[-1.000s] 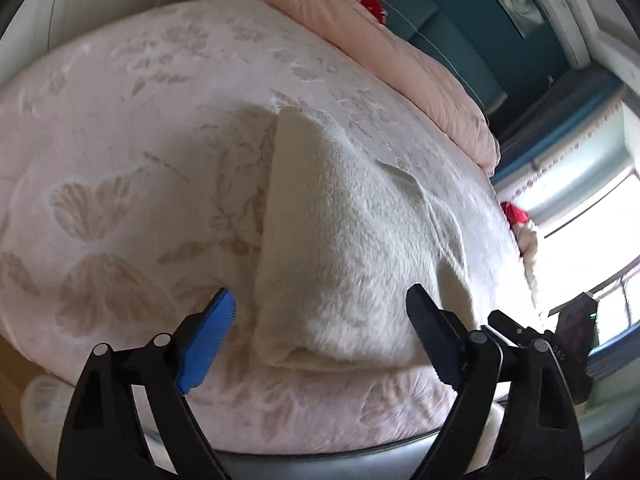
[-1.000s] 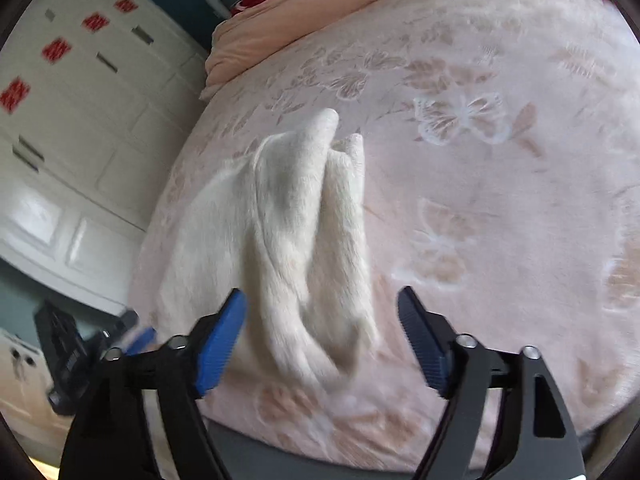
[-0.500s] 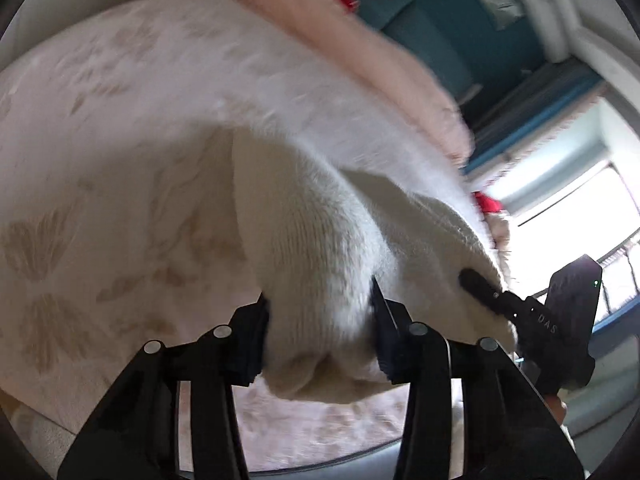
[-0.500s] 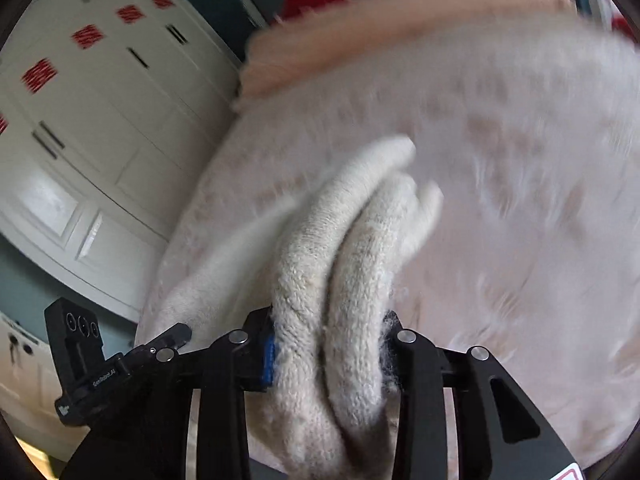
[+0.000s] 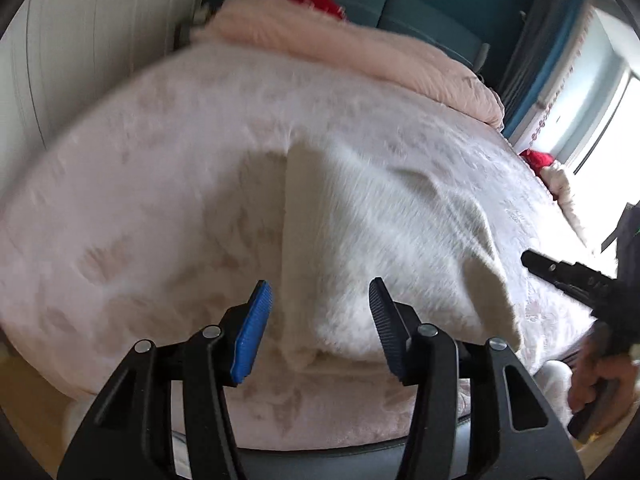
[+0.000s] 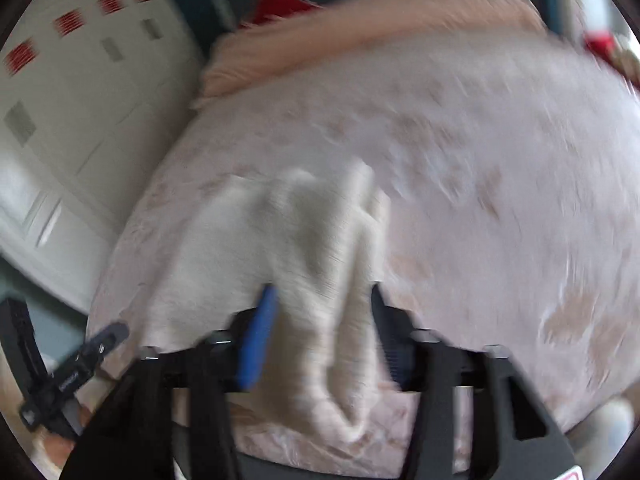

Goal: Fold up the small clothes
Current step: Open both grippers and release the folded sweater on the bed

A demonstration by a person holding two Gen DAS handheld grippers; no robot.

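Both jaws were clamped on the cream sweater [image 5: 360, 240] half a second ago; now the left hand-held gripper [image 5: 320, 324] is spread, its jaws either side of the near folded edge, not gripping. Right hand-held gripper [image 6: 320, 332] also spread, cloth loose between its jaws; view blurred. Sweater lies folded on the bed [image 5: 140, 200], near edge. Judgement: fold released, next fold or smoothing pending.

One cream garment [image 5: 360, 240], one bed [image 5: 160, 160], two grippers [image 5: 320, 328].
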